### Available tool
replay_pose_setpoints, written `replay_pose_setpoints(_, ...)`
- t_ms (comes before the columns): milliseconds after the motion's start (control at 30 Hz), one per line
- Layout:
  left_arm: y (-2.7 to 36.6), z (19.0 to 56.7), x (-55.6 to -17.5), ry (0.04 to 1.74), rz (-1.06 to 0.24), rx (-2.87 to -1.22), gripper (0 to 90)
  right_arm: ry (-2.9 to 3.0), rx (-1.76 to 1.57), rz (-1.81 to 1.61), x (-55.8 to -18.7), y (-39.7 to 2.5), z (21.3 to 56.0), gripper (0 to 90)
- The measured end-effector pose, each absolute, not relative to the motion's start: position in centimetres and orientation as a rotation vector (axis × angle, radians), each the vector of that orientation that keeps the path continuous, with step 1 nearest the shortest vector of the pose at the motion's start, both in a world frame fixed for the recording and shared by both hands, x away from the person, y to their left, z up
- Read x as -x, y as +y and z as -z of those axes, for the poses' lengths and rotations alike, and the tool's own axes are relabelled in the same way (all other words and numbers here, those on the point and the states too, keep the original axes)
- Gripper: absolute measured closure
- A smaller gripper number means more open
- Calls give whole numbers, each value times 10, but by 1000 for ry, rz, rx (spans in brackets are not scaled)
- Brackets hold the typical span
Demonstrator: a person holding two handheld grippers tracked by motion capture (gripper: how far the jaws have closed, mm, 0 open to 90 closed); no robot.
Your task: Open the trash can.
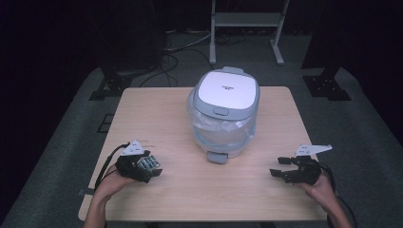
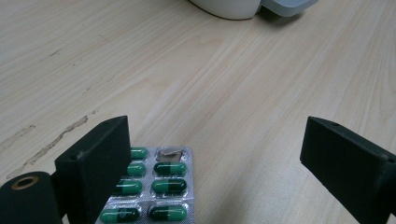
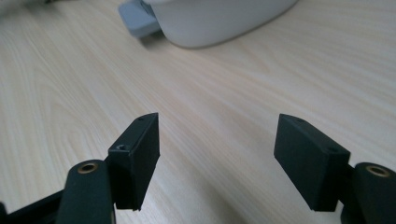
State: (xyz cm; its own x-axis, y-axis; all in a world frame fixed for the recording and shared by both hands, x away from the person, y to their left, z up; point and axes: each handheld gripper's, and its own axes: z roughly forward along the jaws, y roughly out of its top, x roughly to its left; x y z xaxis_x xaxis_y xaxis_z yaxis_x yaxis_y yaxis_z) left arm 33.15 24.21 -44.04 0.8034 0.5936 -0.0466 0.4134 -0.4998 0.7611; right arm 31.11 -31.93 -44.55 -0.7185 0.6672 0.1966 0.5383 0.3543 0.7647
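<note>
Lay between the parted left fingers point(image 2: 219, 154): silver blister pack of green capsules point(image 2: 152, 186) on the pale wooden table point(image 2: 210, 84); right fingers point(image 3: 217, 158) apart too

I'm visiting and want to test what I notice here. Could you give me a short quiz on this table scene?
1. True or false: the left hand-held gripper is open.
2. What colour are the capsules in the blister pack?
A red
B green
C yellow
3. What stands at the far middle of the table?

Key
1. True; its jaws stand wide apart, the pack between them.
2. B
3. A white bin with a grey-rimmed lid, shut, and a clear liner.
</note>
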Motion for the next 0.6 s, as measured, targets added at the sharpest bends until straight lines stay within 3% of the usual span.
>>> replay_pose_setpoints(600, 244, 442, -331, 743, -266, -2172, 78, 2452, -1021, -1337, -323, -316, 380, 306)
